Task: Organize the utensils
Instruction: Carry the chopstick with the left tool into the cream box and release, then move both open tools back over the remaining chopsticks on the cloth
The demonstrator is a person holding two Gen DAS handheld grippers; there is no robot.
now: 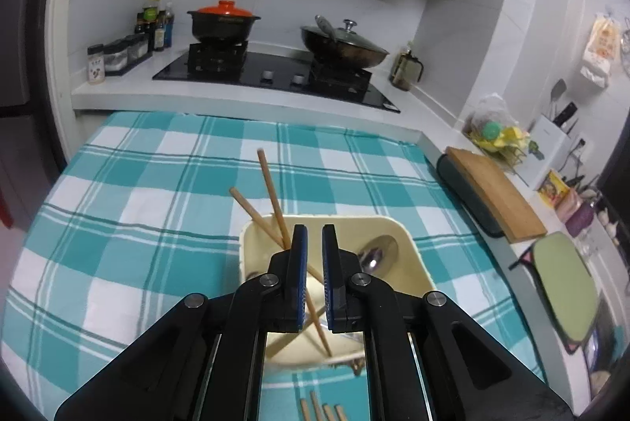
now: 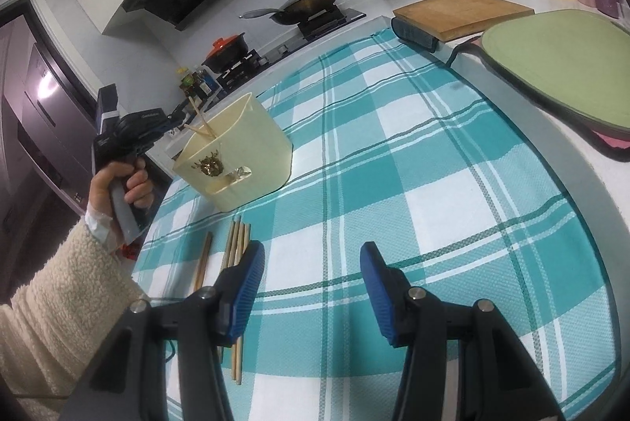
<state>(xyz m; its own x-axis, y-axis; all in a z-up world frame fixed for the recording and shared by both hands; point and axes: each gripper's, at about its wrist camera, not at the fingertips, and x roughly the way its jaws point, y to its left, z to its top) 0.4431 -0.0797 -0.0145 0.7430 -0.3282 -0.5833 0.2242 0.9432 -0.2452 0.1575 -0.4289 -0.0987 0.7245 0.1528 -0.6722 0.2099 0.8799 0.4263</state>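
Left wrist view is looking straight down into the cream utensil holder (image 1: 409,244), sitting lower centre of the frame on the teal checked tablecloth (image 1: 138,224). You're holding the left gripper (image 1: 314,255) right over its mouth with the fingers nearly together, just a narrow gap between the blue pads (image 1: 301,252). A chopstick (image 1: 271,192) is running through that gap, but I honestly can't tell if you're pinching it or if it's already loose and leaning in the holder. A second chopstick (image 1: 248,208) is leaning against the rim beside it, and a metal spoon (image 1: 378,253) is lying inside to the right.

Right wrist view is showing your right gripper (image 2: 311,287) hovering low over the cloth, fingers wide apart and holding nothing. Just beside its left pad, lower left of the frame, a bundle of loose chopsticks (image 2: 236,244) is lying on the cloth, with one stray chopstick (image 2: 202,259) a bit further left.

So you're looking roughly partway: spoon and two sticks are in, about five are waiting. I'd guess those are next.
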